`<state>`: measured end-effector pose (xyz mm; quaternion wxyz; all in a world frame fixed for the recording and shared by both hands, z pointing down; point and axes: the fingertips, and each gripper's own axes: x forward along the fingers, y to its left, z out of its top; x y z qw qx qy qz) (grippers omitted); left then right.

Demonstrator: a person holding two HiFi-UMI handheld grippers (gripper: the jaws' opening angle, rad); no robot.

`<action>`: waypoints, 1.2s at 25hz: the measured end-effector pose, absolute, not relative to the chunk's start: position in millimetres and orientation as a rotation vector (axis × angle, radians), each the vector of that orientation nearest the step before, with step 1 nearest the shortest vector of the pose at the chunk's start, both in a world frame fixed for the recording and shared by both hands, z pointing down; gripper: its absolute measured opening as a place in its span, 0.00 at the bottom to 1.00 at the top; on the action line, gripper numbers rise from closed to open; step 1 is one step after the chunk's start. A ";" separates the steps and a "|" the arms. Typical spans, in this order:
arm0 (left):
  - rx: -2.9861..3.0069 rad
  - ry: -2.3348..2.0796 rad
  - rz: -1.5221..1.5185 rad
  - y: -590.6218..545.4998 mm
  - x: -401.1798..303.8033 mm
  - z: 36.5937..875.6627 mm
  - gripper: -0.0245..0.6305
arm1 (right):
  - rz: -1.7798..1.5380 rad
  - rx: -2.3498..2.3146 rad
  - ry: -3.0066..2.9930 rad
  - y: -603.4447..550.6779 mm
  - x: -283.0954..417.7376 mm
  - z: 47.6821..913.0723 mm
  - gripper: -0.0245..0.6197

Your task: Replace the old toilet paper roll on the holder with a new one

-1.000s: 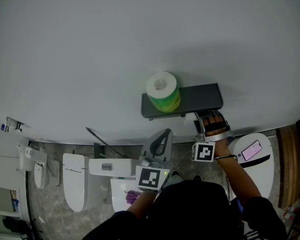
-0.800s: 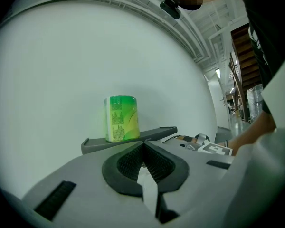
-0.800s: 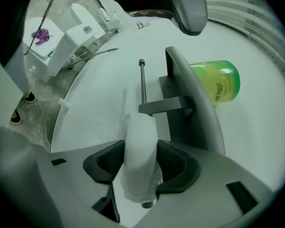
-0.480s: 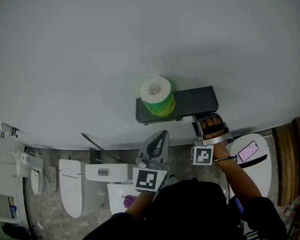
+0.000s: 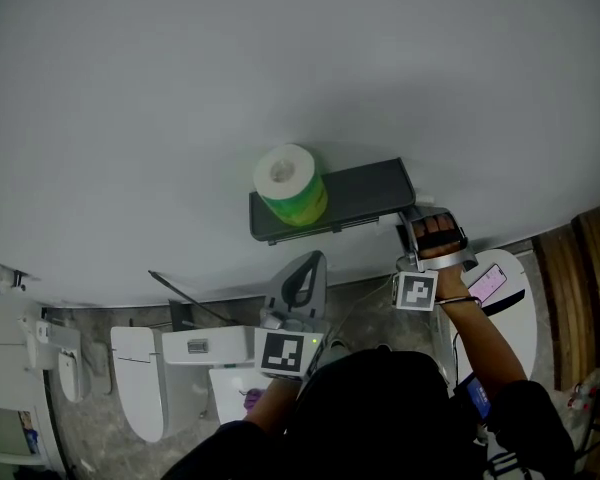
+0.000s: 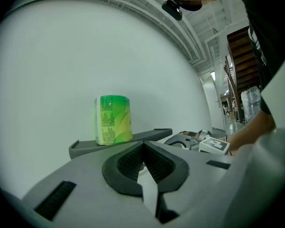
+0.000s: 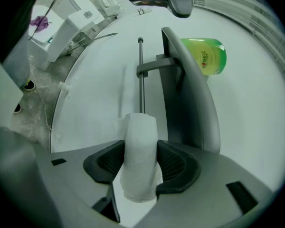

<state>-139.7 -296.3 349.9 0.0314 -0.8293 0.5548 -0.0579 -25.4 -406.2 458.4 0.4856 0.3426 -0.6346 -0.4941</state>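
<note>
Jaws pinch old roll (image 7: 140, 127) — right gripper (image 7: 140, 161).

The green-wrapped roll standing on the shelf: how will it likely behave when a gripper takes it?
The green-wrapped roll stands on end on the shelf, so a nudge could tip it; on its side it may roll off. Its glossy wrapper may be slippery. Being paper, it is probably light and squashes under a firm grip.
</note>
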 end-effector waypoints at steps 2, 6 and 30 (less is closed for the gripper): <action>-2.552 1.698 -0.195 -296.1 -137.3 348.3 0.06 | -1.202 0.854 -1.519 -409.2 -11.4 455.3 0.38; -2.559 1.695 -0.187 -293.9 -133.9 346.8 0.06 | -1.181 0.853 -1.495 -409.5 7.4 455.0 0.38; -2.552 1.747 -0.081 -277.7 -142.0 347.7 0.06 | -1.147 1.252 -1.908 -427.1 -3.3 262.9 0.38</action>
